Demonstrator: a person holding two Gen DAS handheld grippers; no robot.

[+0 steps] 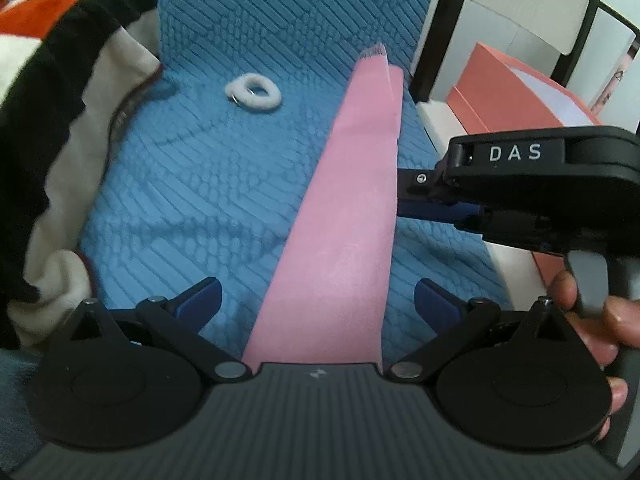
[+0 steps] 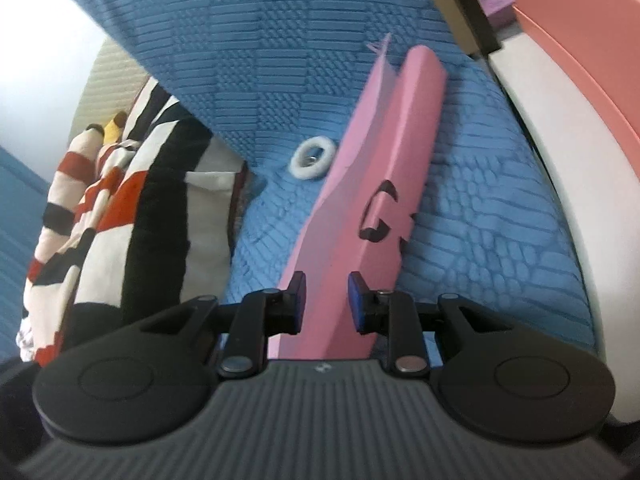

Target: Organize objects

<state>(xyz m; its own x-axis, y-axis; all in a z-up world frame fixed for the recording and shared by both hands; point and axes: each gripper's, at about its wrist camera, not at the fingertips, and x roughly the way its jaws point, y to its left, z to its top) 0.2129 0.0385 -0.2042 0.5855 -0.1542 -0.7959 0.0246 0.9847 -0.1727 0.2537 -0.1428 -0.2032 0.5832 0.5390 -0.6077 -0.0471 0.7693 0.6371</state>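
A long flat pink case (image 1: 344,216) with black lettering (image 2: 384,212) stands on edge above the blue textured cushion (image 1: 192,200). My right gripper (image 2: 327,300) is shut on its near lower edge, with both blue pads against its sides. In the left wrist view this gripper (image 1: 402,194) comes in from the right and grips the case's right edge. My left gripper (image 1: 318,296) is open wide. The case runs between its fingers without touching them. A white fluffy hair tie (image 1: 254,92) with a metal ring lies on the cushion to the left of the case (image 2: 312,158).
A black, white and red striped cloth (image 1: 52,92) is heaped at the cushion's left (image 2: 120,208). A salmon box (image 1: 516,92) and a white, black-framed piece of furniture (image 1: 452,32) stand at the right. A hand (image 1: 592,320) holds the right gripper's handle.
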